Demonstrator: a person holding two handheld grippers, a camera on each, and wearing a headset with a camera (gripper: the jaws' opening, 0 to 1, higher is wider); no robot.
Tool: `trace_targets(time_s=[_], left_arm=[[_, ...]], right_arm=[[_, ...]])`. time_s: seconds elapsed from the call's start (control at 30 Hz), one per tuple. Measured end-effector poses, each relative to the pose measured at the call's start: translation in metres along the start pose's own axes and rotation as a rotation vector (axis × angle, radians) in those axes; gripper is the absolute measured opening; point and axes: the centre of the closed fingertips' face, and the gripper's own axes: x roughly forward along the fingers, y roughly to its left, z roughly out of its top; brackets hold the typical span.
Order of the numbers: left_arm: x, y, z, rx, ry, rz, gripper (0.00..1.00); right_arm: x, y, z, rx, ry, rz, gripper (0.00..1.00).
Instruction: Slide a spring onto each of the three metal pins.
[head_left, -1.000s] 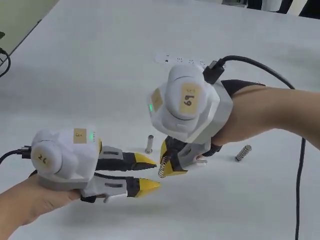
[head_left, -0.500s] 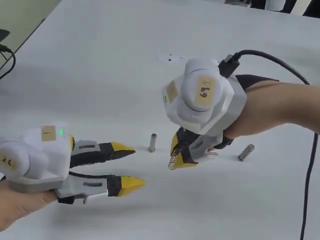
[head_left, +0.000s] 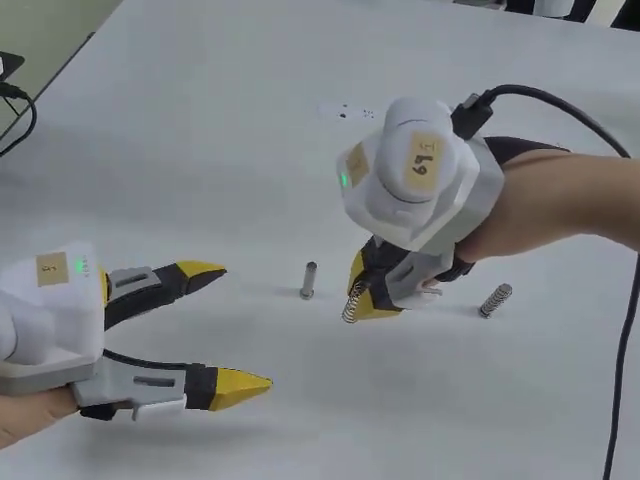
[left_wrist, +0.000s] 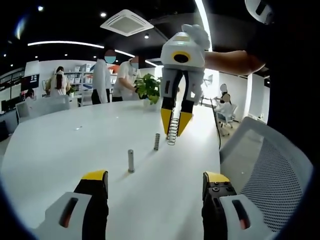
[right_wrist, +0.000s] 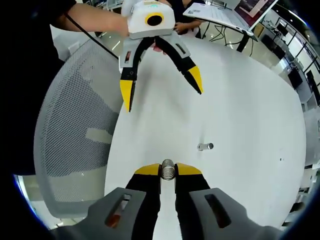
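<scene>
Well inside the tabletop (head_left: 200, 120) edges, pinching a spring (head_left: 351, 303) near a pin (head_left: 308, 280) with the right tool (right_wrist: 168, 170), backing the spread left tool (head_left: 238, 325) clear for threading.

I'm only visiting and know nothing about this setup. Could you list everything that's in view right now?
Table: one, white, under everything.
Metal pin: one, grey, standing upright on the table between the two grippers.
Held spring: one, silvery, clamped between the right gripper's tips.
Loose spring: one, silvery, lying on the table beyond the right gripper.
Power strip: one, white, far part of the table; blurred.
Mesh chair: one, grey, beside the table.
Plant: one, green, at the far end of the room.
People: several, standing in the background.
Left gripper: one, white with yellow tips, jaws wide open, holding nothing.
Right gripper: one, same colours, shut on the held spring.
</scene>
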Motion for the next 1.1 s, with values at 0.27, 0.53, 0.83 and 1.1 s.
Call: trace_targets(time_s=[0.27, 0.53, 0.83, 1.1], left_arm=[[-0.005, 0.003, 0.001, -0.023, -0.032, 0.032, 0.84], [-0.006, 0.001, -0.002, -0.053, -0.038, 0.028, 0.88], [-0.007, 0.000, -0.004, -0.065, -0.036, 0.021, 0.86], [-0.008, -0.001, -0.008, -0.069, -0.035, 0.015, 0.87]], right_arm=[[0.000, -0.004, 0.000, 0.006, 0.001, 0.001, 0.07], [0.004, -0.009, -0.001, -0.001, 0.029, 0.009, 0.07], [0.010, -0.015, 0.005, -0.012, 0.051, 0.021, 0.07], [0.005, -0.029, 0.007, 0.004, 0.061, 0.015, 0.07]])
